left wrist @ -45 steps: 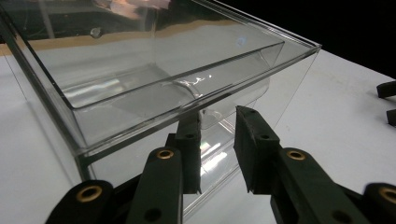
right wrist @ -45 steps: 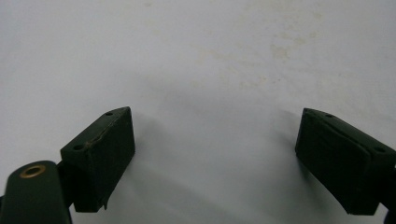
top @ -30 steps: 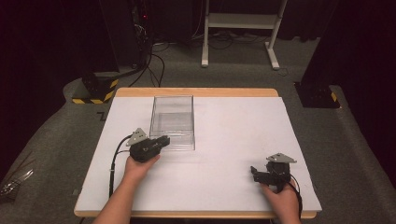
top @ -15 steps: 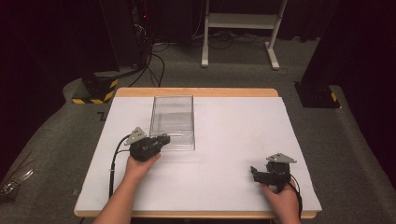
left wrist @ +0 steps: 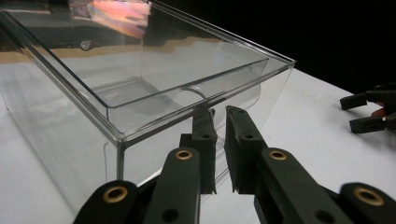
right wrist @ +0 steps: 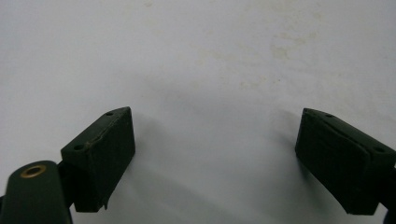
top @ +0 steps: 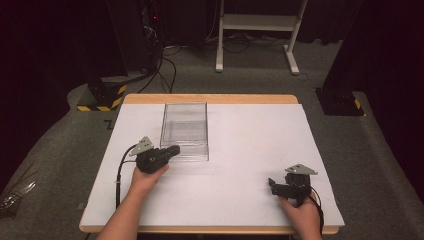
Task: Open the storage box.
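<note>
A clear plastic box (top: 184, 130) with no lid stands on the white table (top: 260, 135), left of centre. My left gripper (top: 172, 151) sits at the box's near wall. In the left gripper view one jaw is inside the box (left wrist: 140, 88) and the other outside, and my left gripper (left wrist: 219, 114) has just been closing, with the thin wall pinched between its pads. Near the table's front right, my right gripper (top: 272, 184) lies in a hand. The right gripper view has my right gripper (right wrist: 215, 154) standing wide open over bare white table, with nothing between its jaws.
The right gripper (left wrist: 369, 112) also appears far off at the right edge of the left gripper view. Beyond the table lie dark carpet, a white stand (top: 255, 22) and black equipment with cables (top: 150, 60). A yellow-and-black striped base (top: 102, 97) sits off the back left corner.
</note>
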Demonstrator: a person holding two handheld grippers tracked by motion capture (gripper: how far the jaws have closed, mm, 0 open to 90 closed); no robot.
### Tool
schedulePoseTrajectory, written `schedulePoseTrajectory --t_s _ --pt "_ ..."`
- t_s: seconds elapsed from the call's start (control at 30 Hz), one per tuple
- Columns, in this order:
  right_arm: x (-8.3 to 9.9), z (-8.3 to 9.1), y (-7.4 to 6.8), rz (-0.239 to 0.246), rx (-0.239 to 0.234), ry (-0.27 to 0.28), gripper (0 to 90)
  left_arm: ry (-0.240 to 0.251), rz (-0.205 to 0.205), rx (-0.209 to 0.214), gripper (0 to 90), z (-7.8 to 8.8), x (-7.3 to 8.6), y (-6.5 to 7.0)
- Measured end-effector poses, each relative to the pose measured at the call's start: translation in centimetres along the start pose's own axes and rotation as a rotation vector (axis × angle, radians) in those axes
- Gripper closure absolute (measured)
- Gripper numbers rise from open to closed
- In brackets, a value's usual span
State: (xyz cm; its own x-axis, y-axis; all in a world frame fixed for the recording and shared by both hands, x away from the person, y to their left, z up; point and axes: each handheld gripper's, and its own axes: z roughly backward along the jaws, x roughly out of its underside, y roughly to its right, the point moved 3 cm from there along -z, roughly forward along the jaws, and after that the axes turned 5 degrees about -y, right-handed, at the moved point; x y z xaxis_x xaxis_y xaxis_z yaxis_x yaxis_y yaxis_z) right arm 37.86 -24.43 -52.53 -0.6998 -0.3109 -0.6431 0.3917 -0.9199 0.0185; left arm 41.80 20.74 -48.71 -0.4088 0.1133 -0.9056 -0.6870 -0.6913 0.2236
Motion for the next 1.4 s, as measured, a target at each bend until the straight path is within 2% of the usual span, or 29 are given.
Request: schedulePoseTrajectory --t_s 0.27,0.8,1.4 --pt "0.0 0.0 0.0 0.001 0.000 0.001 12.2 0.004 -0.003 0.019 83.5 0.5 0.4 0.3" --pt "0.0 0.0 0.0 0.001 0.000 0.001 12.3 0.004 -0.021 0.049 84.1 2.5 1.9 2.7" --pt "0.0 0.0 0.0 0.002 0.000 0.002 12.4 0.003 -0.032 0.060 84.4 4.0 3.1 4.5"
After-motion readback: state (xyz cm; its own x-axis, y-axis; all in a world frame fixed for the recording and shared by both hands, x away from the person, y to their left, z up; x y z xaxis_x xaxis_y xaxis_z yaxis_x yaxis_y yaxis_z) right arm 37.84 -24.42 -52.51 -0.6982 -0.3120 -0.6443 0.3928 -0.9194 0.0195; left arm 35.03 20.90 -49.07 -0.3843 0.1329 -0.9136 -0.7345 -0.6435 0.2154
